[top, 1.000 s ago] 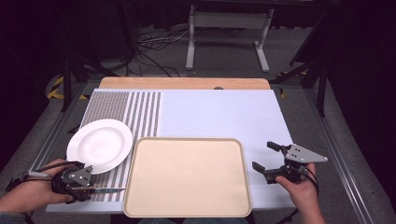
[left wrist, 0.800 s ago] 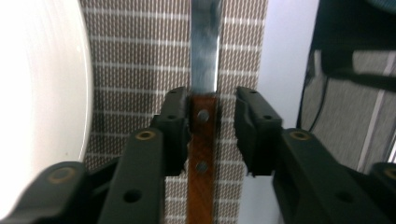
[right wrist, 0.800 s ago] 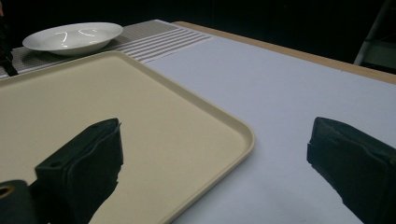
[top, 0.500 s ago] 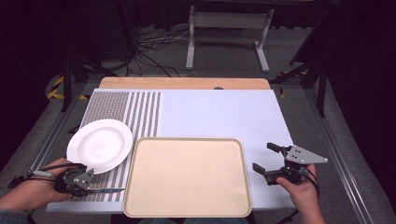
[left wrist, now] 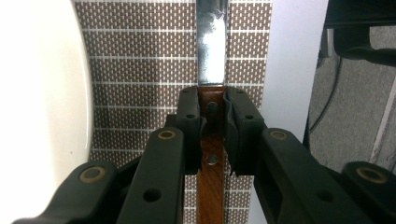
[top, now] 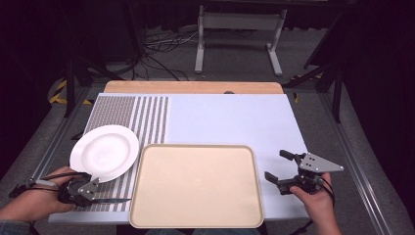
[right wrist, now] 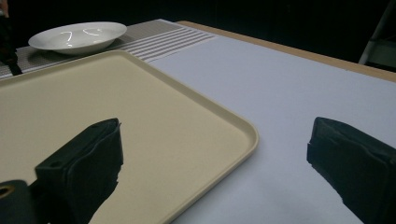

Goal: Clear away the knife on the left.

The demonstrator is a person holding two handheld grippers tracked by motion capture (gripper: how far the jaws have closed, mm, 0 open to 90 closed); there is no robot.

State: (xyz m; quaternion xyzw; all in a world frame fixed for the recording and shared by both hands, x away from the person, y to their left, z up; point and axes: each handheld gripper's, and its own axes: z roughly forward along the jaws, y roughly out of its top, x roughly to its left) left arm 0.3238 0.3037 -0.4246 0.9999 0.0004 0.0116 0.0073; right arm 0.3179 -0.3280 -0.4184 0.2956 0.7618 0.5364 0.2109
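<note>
A person seated at a table (top: pixel 230 117) holds a gripper in each hand. The left gripper (left wrist: pixel 214 119), at the near left corner of the table, has its fingers (left wrist: pixel 190 126) pinched on the brown wooden handle of a table knife (left wrist: pixel 211 56); two metal rivets show on the handle between them. The shiny blade extends away from the fingers over a brown-and-white patterned placemat (left wrist: pixel 140 70), and in the high view the knife (top: pixel 111 200) lies low along the table's near edge, pointing towards a beige tray (top: pixel 195 185); whether it rests on the mat or is just above it is hard to tell. A white plate (top: pixel 104 152) sits on the placemat just beside the gripper. The right gripper (top: pixel 286 170), near the right edge of the table beside the tray, has its fingers (right wrist: pixel 84 163) spread wide apart and holds nothing. From its own view the tray's rounded corner (right wrist: pixel 243 135) lies between the fingers, with the plate (right wrist: pixel 77 36) beyond.
</note>
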